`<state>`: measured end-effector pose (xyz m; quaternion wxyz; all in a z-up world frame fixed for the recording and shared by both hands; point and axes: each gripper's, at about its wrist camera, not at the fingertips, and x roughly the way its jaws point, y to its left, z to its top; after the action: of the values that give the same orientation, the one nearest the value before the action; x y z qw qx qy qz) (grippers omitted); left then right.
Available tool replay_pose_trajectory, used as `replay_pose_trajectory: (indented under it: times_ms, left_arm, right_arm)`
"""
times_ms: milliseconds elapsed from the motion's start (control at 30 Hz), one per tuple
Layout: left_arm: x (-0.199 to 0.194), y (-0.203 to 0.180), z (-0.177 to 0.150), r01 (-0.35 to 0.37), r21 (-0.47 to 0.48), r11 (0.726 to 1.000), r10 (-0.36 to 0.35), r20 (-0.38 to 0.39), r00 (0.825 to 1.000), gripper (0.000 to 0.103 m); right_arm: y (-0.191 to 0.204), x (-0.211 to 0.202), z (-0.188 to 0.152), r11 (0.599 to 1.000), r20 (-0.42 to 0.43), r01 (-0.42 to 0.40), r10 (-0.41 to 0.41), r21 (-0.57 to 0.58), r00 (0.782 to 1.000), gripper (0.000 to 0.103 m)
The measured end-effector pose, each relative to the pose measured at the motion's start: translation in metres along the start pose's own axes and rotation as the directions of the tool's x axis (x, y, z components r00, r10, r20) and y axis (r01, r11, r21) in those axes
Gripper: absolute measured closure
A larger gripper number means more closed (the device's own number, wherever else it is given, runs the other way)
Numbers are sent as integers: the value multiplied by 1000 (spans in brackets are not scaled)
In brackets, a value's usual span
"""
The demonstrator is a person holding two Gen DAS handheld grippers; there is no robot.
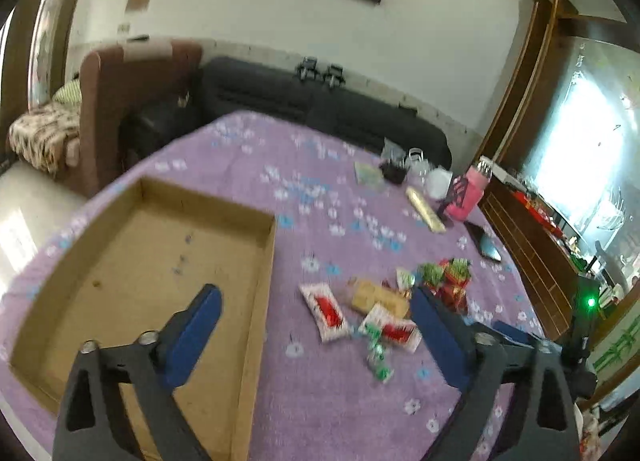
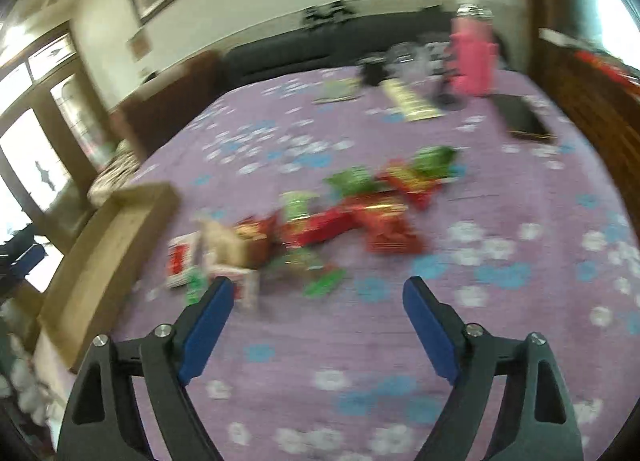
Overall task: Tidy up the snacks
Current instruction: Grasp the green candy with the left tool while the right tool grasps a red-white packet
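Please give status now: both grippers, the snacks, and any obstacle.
Left gripper open, empty; right gripper open, empty. Snacks loose on cloth, cardboard tray empty. Nothing blocks the pile.

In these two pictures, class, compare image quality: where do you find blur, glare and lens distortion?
Right wrist view: heavy motion blur smears the snack pile. Left wrist view: sharper, snacks only slightly soft, but glare blows out the window. Both views: fisheye bending curves the table edge and walls, with dark corners.
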<state>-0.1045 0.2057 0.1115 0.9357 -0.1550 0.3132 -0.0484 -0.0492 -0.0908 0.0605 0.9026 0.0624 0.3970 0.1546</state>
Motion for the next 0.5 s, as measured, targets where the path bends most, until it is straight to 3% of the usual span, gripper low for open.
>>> replay_pose_trajectory:
  times_ms: [100, 233, 300, 367, 433, 467, 500]
  left_arm:
    - [9, -2, -12, 28, 4, 1000, -28, -35, 999, 25]
    - [10, -6, -16, 44, 18, 999, -43, -50, 998, 26]
    - [13, -2, -13, 48, 15, 999, -47, -53, 997, 26]
    - [12, 3, -11, 43, 8, 999, -43, -53, 998, 26]
    - [12, 9, -10, 34, 2, 999, -34, -50, 998, 26]
    - [13, 12, -10, 32, 1, 999, -32, -51, 998, 26]
    - [13, 15, -10, 30, 0, 1000, -30, -53, 998, 26]
  right_arm:
    - [19, 9, 2, 996, -8, -85, 84, -22, 996, 23]
    - [35, 35, 12, 989, -47, -150, 149, -11, 988, 27]
    - [36, 53, 14, 981, -107, -191, 192, 21, 976, 29]
    - [39, 64, 10, 960, -167, -275, 280, 53, 945, 35]
    - [46, 64, 4, 911, -207, -403, 413, 89, 887, 34]
    - [47, 60, 3, 897, -208, -433, 443, 93, 872, 34]
    - [48, 56, 4, 896, -199, -436, 444, 84, 874, 34]
